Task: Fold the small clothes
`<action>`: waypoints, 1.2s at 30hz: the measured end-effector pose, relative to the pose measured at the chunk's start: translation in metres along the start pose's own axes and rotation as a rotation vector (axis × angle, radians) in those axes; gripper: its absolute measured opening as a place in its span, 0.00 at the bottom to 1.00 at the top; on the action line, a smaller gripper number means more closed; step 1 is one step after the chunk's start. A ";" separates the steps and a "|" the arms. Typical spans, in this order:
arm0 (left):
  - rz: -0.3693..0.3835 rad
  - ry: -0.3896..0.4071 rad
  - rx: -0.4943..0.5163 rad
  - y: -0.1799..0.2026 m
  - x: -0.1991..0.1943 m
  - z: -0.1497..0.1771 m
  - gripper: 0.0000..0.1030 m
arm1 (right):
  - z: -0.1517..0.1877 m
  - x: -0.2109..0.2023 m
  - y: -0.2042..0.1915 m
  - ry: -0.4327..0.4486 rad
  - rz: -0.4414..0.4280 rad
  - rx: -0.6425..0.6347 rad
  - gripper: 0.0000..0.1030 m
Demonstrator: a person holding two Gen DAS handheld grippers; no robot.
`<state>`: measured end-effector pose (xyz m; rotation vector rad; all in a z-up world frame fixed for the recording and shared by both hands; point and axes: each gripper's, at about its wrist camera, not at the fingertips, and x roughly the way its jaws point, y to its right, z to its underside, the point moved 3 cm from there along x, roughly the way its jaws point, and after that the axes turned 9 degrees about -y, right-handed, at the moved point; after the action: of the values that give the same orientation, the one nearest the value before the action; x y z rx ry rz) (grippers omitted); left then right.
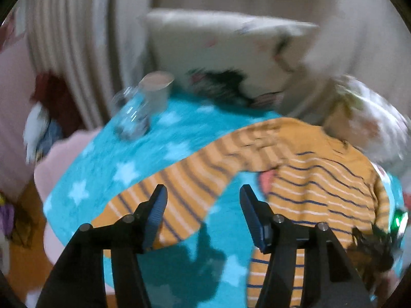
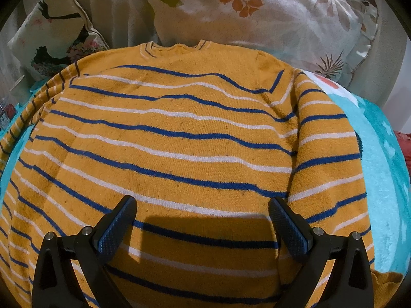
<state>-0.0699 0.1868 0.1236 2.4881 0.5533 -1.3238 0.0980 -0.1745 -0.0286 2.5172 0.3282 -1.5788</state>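
A mustard sweater (image 2: 179,133) with blue and white stripes lies flat, neck away from me, on a teal star-print blanket (image 2: 372,159). Its right sleeve (image 2: 326,141) is folded in over the body. In the blurred left wrist view the other sleeve (image 1: 185,179) stretches out to the lower left across the blanket (image 1: 133,154). My left gripper (image 1: 203,188) hangs open above that sleeve with nothing between its fingers. My right gripper (image 2: 203,201) stands wide open just over the sweater's lower body, and its pads hold nothing.
A clear glass jar (image 1: 131,118) and a pale cup (image 1: 156,89) stand at the blanket's far left corner. A printed cushion (image 2: 51,33) and a floral pillow (image 2: 257,12) lean behind the sweater. A pink surface (image 1: 64,159) shows past the blanket's left edge.
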 end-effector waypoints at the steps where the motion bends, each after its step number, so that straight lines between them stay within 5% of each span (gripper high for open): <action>1: 0.000 0.019 0.029 0.009 -0.007 0.003 0.56 | -0.002 0.001 0.000 -0.013 0.003 0.006 1.00; 4: 0.027 0.093 0.129 0.046 -0.027 0.007 0.58 | -0.008 0.002 0.000 -0.072 0.003 0.017 1.00; 7: 0.049 0.143 0.191 0.073 -0.042 0.001 0.80 | -0.012 -0.015 0.004 -0.085 -0.012 0.036 0.68; 9: 0.078 0.160 0.188 0.086 -0.052 -0.009 0.84 | -0.013 -0.045 0.015 -0.024 -0.054 0.059 0.68; 13: 0.152 0.115 0.140 0.105 -0.058 -0.020 0.84 | 0.009 -0.115 0.088 0.130 -0.043 0.224 0.83; 18: 0.180 0.018 0.139 0.129 -0.041 0.008 0.84 | 0.065 -0.117 0.181 0.025 0.027 0.410 0.83; 22: 0.154 -0.067 0.149 0.140 -0.017 0.030 0.83 | 0.095 -0.098 0.184 -0.062 -0.086 0.440 0.82; 24: 0.138 -0.100 0.139 0.143 -0.008 0.040 0.83 | 0.096 -0.088 0.170 -0.085 -0.133 0.420 0.75; 25: 0.132 -0.109 0.134 0.144 -0.006 0.043 0.83 | 0.094 -0.081 0.163 -0.095 -0.138 0.406 0.58; 26: 0.127 -0.118 0.130 0.146 -0.004 0.046 0.83 | 0.094 -0.072 0.161 -0.100 -0.134 0.393 0.26; 27: 0.124 -0.123 0.126 0.147 -0.003 0.049 0.83 | 0.092 -0.063 0.159 -0.126 -0.150 0.379 0.18; 32: 0.084 -0.085 0.092 0.138 -0.012 0.055 0.83 | 0.087 -0.081 0.183 -0.084 -0.179 0.374 0.11; 36: -0.007 -0.067 0.021 0.107 -0.013 0.057 0.83 | 0.096 -0.110 0.253 -0.039 0.006 0.454 0.10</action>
<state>-0.0698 0.0660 0.1090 2.4507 0.5368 -1.4165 0.0357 -0.4530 0.0318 2.7927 -0.0537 -1.8747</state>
